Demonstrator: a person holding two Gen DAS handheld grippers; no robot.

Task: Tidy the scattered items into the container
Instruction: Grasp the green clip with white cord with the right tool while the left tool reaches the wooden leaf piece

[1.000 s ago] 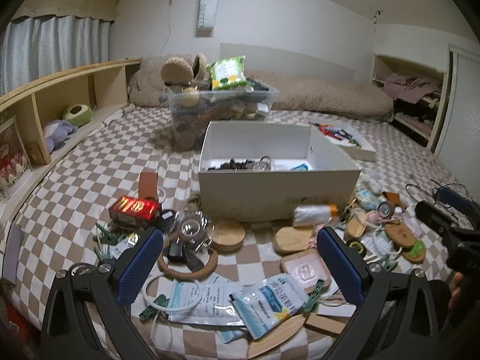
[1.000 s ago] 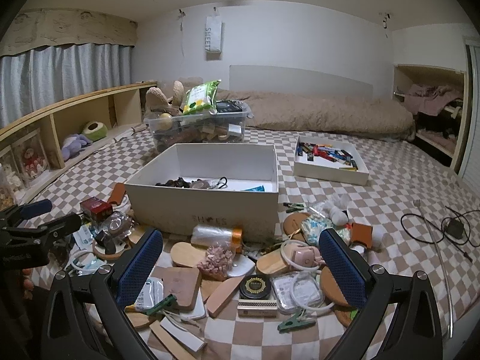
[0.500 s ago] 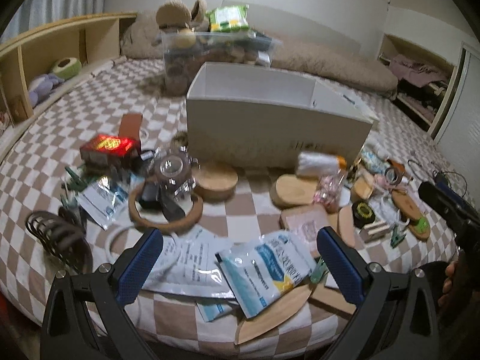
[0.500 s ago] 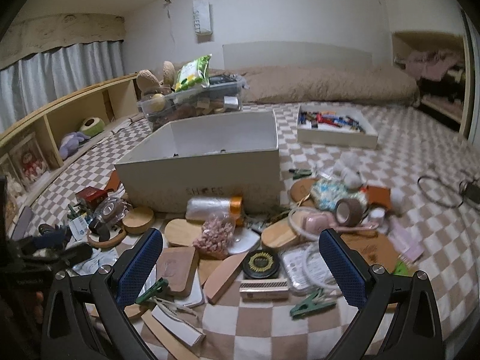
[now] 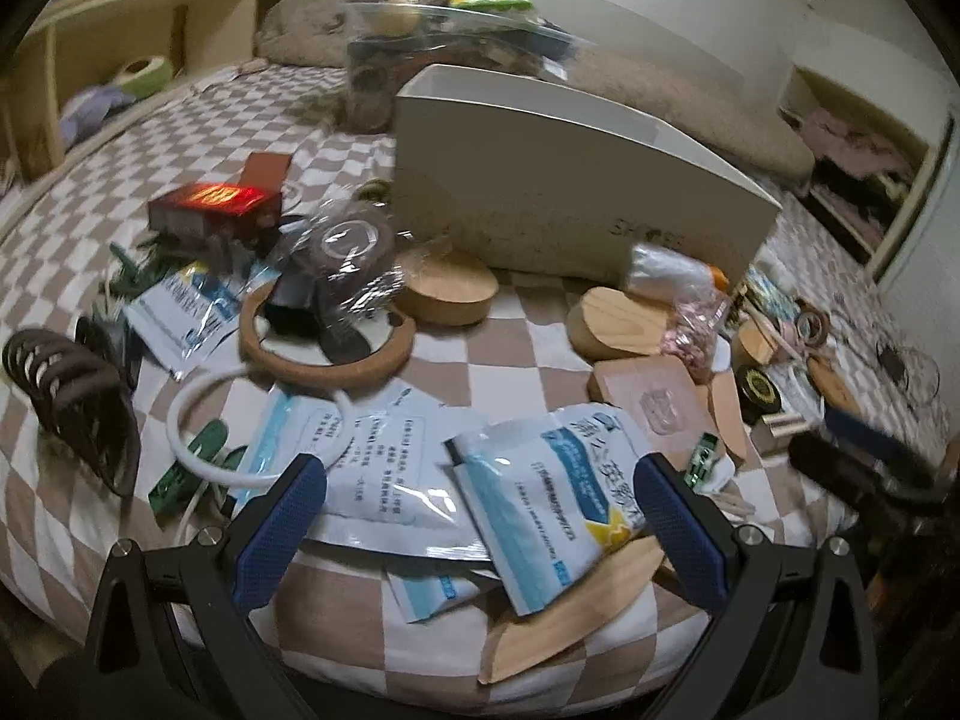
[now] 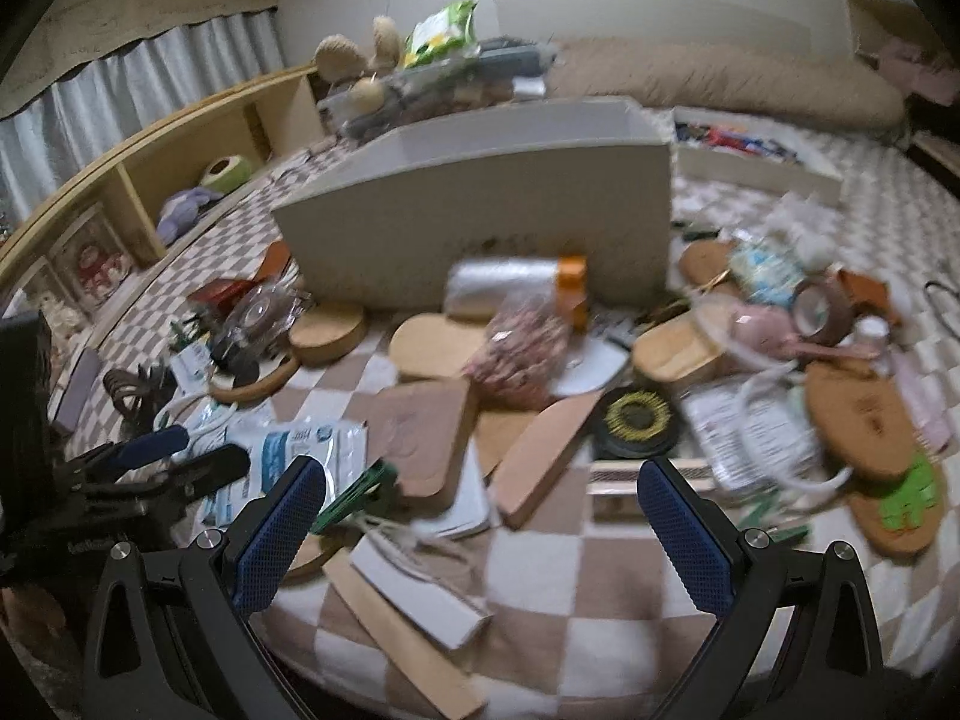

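Note:
A white open box (image 5: 570,192) stands on the checkered bed; it also shows in the right wrist view (image 6: 480,222). Scattered items lie in front of it. My left gripper (image 5: 480,504) is open and empty, low over blue-and-white sachets (image 5: 558,492) and a white ring (image 5: 198,420). A cork ring (image 5: 324,336), a round wooden lid (image 5: 447,294) and a red box (image 5: 213,207) lie beyond. My right gripper (image 6: 480,516) is open and empty, low over wooden pieces (image 6: 540,450), a white carton (image 6: 420,594) and a black-and-gold tin (image 6: 636,420). The left gripper also shows in the right wrist view (image 6: 174,456).
A clear bin (image 5: 432,42) full of things stands behind the box. A white tray (image 6: 756,156) of small items sits at the right. Wooden shelves (image 6: 150,180) run along the left. A brown hair claw (image 5: 72,384) lies at the left. The bed's front edge is just below both grippers.
Both grippers have dropped lower and moved closer to the scattered items at the front edge of the bed. Both stay open and empty. Nothing on the bed has moved.

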